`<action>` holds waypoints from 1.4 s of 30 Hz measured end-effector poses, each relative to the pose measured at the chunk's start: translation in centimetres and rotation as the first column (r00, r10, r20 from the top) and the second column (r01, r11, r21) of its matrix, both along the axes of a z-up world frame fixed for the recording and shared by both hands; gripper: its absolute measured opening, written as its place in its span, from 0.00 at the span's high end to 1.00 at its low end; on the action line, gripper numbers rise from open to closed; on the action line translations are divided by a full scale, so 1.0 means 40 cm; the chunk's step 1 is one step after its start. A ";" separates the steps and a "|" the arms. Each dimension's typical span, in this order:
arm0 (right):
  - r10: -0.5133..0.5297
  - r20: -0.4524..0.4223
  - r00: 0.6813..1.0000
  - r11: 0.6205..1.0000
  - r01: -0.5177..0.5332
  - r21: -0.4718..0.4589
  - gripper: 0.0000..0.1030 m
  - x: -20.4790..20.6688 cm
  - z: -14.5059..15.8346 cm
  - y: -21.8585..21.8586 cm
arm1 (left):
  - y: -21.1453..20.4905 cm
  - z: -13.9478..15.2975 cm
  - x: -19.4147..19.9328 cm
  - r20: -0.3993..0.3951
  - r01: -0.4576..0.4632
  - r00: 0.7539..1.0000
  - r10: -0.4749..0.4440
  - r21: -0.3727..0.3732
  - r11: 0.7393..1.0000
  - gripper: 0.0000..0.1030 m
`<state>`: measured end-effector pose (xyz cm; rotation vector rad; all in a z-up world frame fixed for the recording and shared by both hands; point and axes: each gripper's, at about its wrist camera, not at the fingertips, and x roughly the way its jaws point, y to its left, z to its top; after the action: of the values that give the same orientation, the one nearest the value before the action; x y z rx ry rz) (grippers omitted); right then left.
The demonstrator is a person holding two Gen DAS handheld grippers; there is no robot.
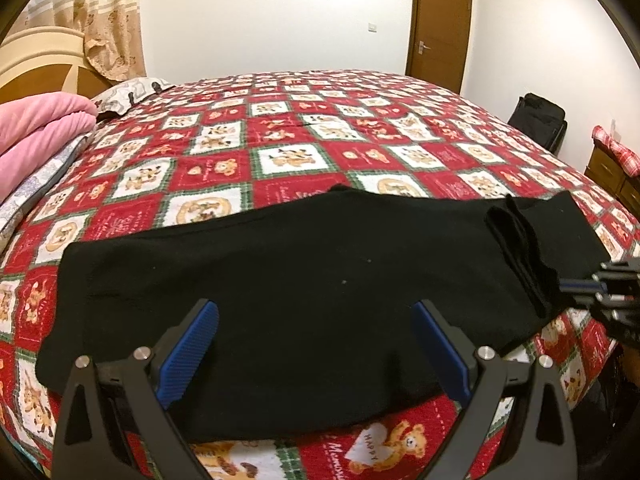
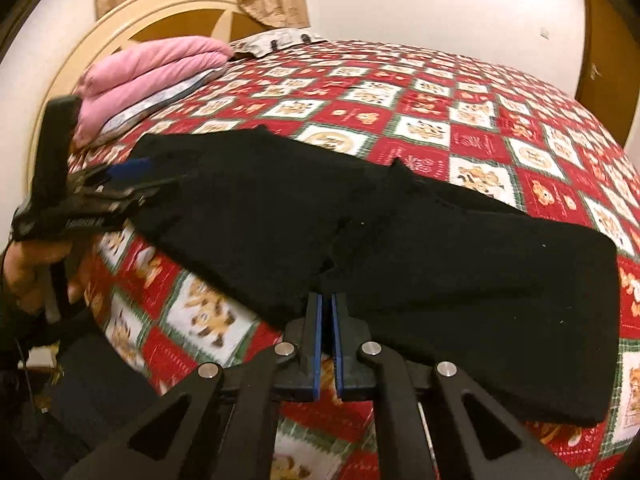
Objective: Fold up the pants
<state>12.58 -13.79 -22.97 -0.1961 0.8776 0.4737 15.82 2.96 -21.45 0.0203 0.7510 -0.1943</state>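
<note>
Black pants (image 1: 304, 280) lie flat across the near side of the bed, folded lengthwise, with a small doubled-over flap (image 1: 520, 248) near their right end. My left gripper (image 1: 316, 312) is open and empty, its blue pads over the pants' near edge. My right gripper (image 2: 327, 300) is shut on the pants' near edge (image 2: 332, 276); the cloth puckers at its tips. The pants also show in the right wrist view (image 2: 440, 264). The right gripper shows at the right edge of the left wrist view (image 1: 568, 288), and the left gripper at the left of the right wrist view (image 2: 132, 176).
The bed has a red patchwork teddy-bear quilt (image 1: 288, 128). A pink folded blanket (image 1: 36, 136) and a pillow (image 1: 128, 92) lie by the wooden headboard (image 1: 36, 68). A black suitcase (image 1: 540, 120), a wooden nightstand (image 1: 612, 172) and a brown door (image 1: 440, 24) stand beyond the bed.
</note>
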 end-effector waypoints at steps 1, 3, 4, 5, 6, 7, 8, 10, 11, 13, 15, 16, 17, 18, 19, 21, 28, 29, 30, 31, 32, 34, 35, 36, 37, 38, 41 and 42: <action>0.011 -0.001 1.000 1.000 -0.011 0.002 0.96 -0.009 0.001 0.003 | 0.002 0.001 0.001 0.001 -0.002 1.000 0.002 -0.001 1.000 0.03; 0.011 0.012 1.000 1.000 -0.010 -0.013 0.96 -0.014 -0.007 0.008 | 0.003 0.001 0.002 0.001 -0.004 1.000 0.004 -0.002 1.000 0.03; 0.009 0.009 1.000 1.000 -0.009 -0.024 0.96 -0.008 -0.016 0.010 | 0.003 0.001 0.002 0.000 -0.003 1.000 0.003 -0.001 1.000 0.03; 0.021 -0.015 1.000 0.999 -0.021 -0.027 0.95 0.000 -0.034 0.014 | 0.002 0.000 0.002 -0.003 -0.001 1.000 0.001 0.001 1.000 0.03; 0.025 -0.010 1.000 0.999 -0.025 -0.023 0.95 0.002 -0.035 0.014 | 0.002 -0.001 0.002 -0.004 0.002 1.000 -0.002 0.003 1.000 0.03; 0.024 -0.007 1.000 1.000 -0.024 -0.017 0.95 0.004 -0.032 0.014 | 0.001 0.000 0.002 -0.003 0.004 1.000 -0.004 0.005 1.000 0.03; 0.017 -0.013 1.000 1.000 -0.017 -0.014 0.93 0.005 -0.025 0.013 | 0.000 -0.002 0.002 -0.002 0.005 1.000 -0.005 0.006 1.000 0.03; 0.010 -0.001 1.000 1.000 -0.010 -0.017 0.76 0.003 -0.015 0.011 | 0.003 -0.001 0.003 -0.001 0.003 1.000 -0.003 0.010 1.000 0.03; -0.001 0.007 1.000 1.000 0.001 -0.011 0.56 0.003 -0.006 0.008 | 0.007 0.000 0.002 0.002 0.001 1.000 -0.001 0.011 1.000 0.03; -0.020 0.010 1.000 1.000 0.020 0.007 0.51 0.006 0.008 0.001 | 0.015 0.003 0.003 0.007 -0.008 1.000 0.008 0.016 1.000 0.03; -0.036 0.031 0.999 0.999 0.036 0.005 0.51 0.009 0.024 0.003 | 0.032 0.008 0.006 0.009 -0.026 1.000 0.026 0.012 1.000 0.03; -0.039 0.038 0.999 0.999 0.039 -0.003 0.51 0.010 0.027 0.006 | 0.040 0.010 0.007 0.010 -0.035 0.999 0.035 0.007 0.999 0.03; -0.035 0.046 0.998 0.999 0.036 -0.018 0.51 0.013 0.028 0.014 | 0.049 0.013 0.009 0.013 -0.043 0.999 0.043 0.005 0.999 0.03; -0.032 0.057 0.998 0.999 0.034 -0.034 0.51 0.017 0.026 0.023 | 0.060 0.016 0.010 0.017 -0.054 0.998 0.054 0.008 0.998 0.03; -0.032 0.057 0.998 0.999 0.034 -0.038 0.51 0.020 0.025 0.026 | 0.072 0.019 0.012 0.021 -0.067 0.998 0.067 0.014 0.998 0.03; -0.031 0.038 0.999 0.999 0.033 -0.042 0.51 0.036 0.013 0.038 | 0.093 0.020 0.016 0.024 -0.089 0.996 0.089 0.018 0.996 0.03; -0.031 0.012 0.999 0.995 0.032 -0.095 0.51 0.059 -0.028 0.074 | 0.206 0.000 0.031 0.013 -0.197 0.980 0.196 0.026 0.980 0.03; -0.030 0.015 0.999 0.994 0.031 -0.106 0.50 0.058 -0.030 0.078 | 0.229 -0.005 0.034 0.013 -0.221 0.975 0.221 0.031 0.975 0.03; -0.028 0.015 1.000 0.993 0.029 -0.112 0.48 0.058 -0.032 0.082 | 0.240 -0.008 0.036 0.017 -0.235 0.972 0.234 0.042 0.971 0.03; -0.026 0.015 1.000 0.993 0.028 -0.115 0.48 0.058 -0.032 0.084 | 0.251 -0.011 0.037 0.018 -0.248 0.969 0.247 0.055 0.967 0.03; -0.021 0.019 1.000 0.992 0.023 -0.126 0.47 0.055 -0.035 0.088 | 0.273 -0.017 0.040 0.009 -0.268 0.963 0.268 0.058 0.962 0.03; -0.009 0.036 0.999 0.987 0.015 -0.160 0.47 0.046 -0.037 0.098 | 0.304 -0.019 0.038 0.006 -0.294 0.956 0.294 0.041 0.955 0.03; -0.004 0.039 0.999 0.986 0.011 -0.169 0.47 0.042 -0.036 0.100 | 0.326 -0.022 0.038 0.005 -0.315 0.949 0.315 0.033 0.948 0.03; -0.001 0.036 0.999 0.986 0.007 -0.168 0.47 0.039 -0.033 0.100 | 0.338 -0.026 0.039 0.001 -0.325 0.946 0.325 0.029 0.945 0.03; 0.003 0.033 0.999 0.987 0.002 -0.158 0.47 0.035 -0.029 0.098 | 0.350 -0.031 0.040 -0.006 -0.334 0.942 0.334 0.025 0.942 0.03; 0.009 0.034 0.999 0.990 -0.004 -0.142 0.47 0.030 -0.023 0.094 | 0.362 -0.039 0.040 -0.015 -0.346 0.938 0.346 0.019 0.938 0.03; -0.001 0.073 0.997 0.998 0.006 -0.065 0.47 0.015 0.012 0.067 | 0.383 -0.061 0.041 -0.042 -0.359 0.932 0.359 -0.005 0.933 0.03; -0.016 0.091 0.996 0.999 0.020 -0.042 0.47 0.016 0.024 0.057 | 0.383 -0.065 0.042 -0.043 -0.361 0.932 0.360 -0.007 0.933 0.03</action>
<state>13.23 -11.52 -21.99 -0.2473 0.8008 0.4265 17.50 18.29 -24.06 -0.1355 0.7810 0.1515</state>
